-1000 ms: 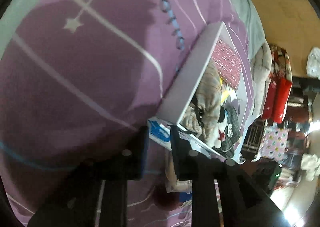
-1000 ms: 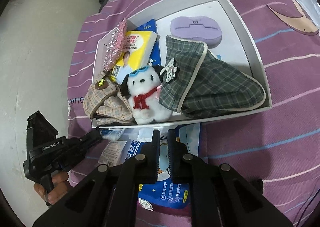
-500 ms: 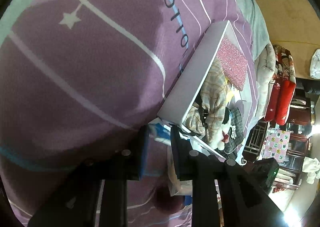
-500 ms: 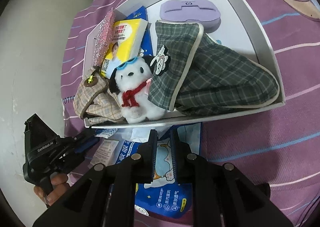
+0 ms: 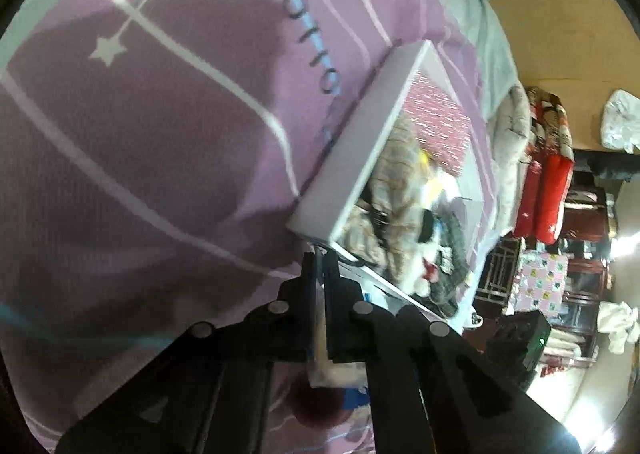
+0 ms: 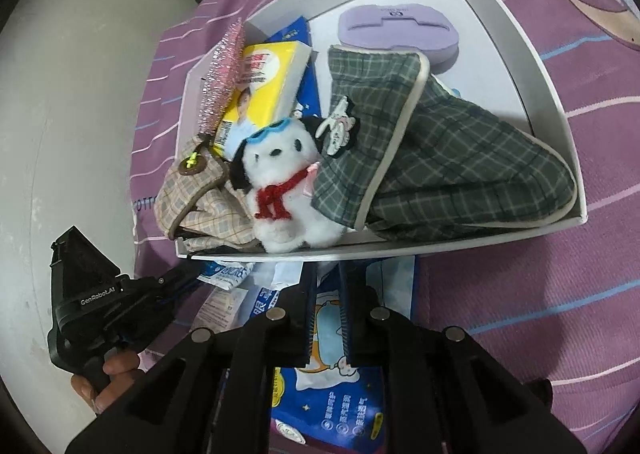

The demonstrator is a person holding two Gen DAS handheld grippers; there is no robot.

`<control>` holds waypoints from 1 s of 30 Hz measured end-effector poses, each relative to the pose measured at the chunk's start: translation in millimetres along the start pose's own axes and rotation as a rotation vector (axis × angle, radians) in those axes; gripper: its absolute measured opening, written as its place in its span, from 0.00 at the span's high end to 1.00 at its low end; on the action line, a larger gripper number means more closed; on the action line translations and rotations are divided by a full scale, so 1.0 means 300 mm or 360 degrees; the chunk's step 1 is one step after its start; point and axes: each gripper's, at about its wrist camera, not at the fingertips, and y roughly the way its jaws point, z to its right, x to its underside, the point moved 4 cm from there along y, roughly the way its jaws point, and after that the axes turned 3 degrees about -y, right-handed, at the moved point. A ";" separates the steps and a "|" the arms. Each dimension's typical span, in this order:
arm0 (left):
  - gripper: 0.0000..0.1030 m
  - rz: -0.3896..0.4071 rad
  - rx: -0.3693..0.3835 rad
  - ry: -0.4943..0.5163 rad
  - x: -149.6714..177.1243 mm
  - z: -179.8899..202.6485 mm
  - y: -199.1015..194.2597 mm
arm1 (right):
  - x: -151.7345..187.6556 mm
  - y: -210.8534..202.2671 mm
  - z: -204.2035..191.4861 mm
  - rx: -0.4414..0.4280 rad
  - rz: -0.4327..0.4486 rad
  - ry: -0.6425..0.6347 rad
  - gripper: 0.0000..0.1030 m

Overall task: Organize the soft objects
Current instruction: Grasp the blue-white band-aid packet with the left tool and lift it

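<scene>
Packets lie in a loose heap on the purple bedspread [image 6: 500, 314], just outside the near wall of the white box [image 6: 560, 101]. At the heap's left end, the left gripper [image 5: 320, 266] has just been closing its jaws; they look pinched on a pale packet [image 5: 320, 334], though blur obscures it. Further right, the right gripper [image 6: 328, 294] holds the blue packet [image 6: 332, 398] between nearly closed jaws.

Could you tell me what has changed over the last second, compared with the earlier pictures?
The left gripper has just been closing, and its jaws now pinch the edge of a thin packet beside the white box. The right gripper stays nearly shut over the blue packet. The box's contents, plush dog included, are unchanged.
</scene>
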 end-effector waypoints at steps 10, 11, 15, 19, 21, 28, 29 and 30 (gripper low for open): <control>0.96 0.0010 0.0210 0.0221 0.052 0.128 -0.069 | 0.002 -0.099 -0.040 -0.0084 0.0139 -0.0042 0.93; 0.96 0.0008 0.0229 0.0241 0.057 0.141 -0.072 | 0.003 -0.110 -0.043 -0.0091 0.0154 -0.0043 0.93; 0.96 0.0011 0.0295 0.0296 0.063 0.182 -0.077 | 0.003 -0.161 -0.034 -0.0112 0.0216 -0.0049 0.93; 0.96 0.0084 0.0304 0.0344 0.063 0.213 -0.085 | 0.005 -0.171 -0.026 -0.0092 0.0196 -0.0053 0.92; 0.96 0.0111 0.0287 0.0375 0.062 0.218 -0.086 | 0.008 -0.157 -0.011 -0.0064 0.0148 -0.0026 0.92; 0.96 0.0143 0.0063 0.0555 0.100 0.270 -0.034 | 0.010 -0.065 0.022 0.0123 -0.0006 0.0021 0.84; 0.96 0.0148 0.0034 0.0579 0.106 0.273 -0.029 | 0.011 -0.059 0.016 0.0127 -0.0013 0.0010 0.84; 0.96 0.0148 0.0014 0.0603 0.111 0.277 -0.023 | 0.010 -0.050 0.011 0.0126 -0.0018 0.0003 0.83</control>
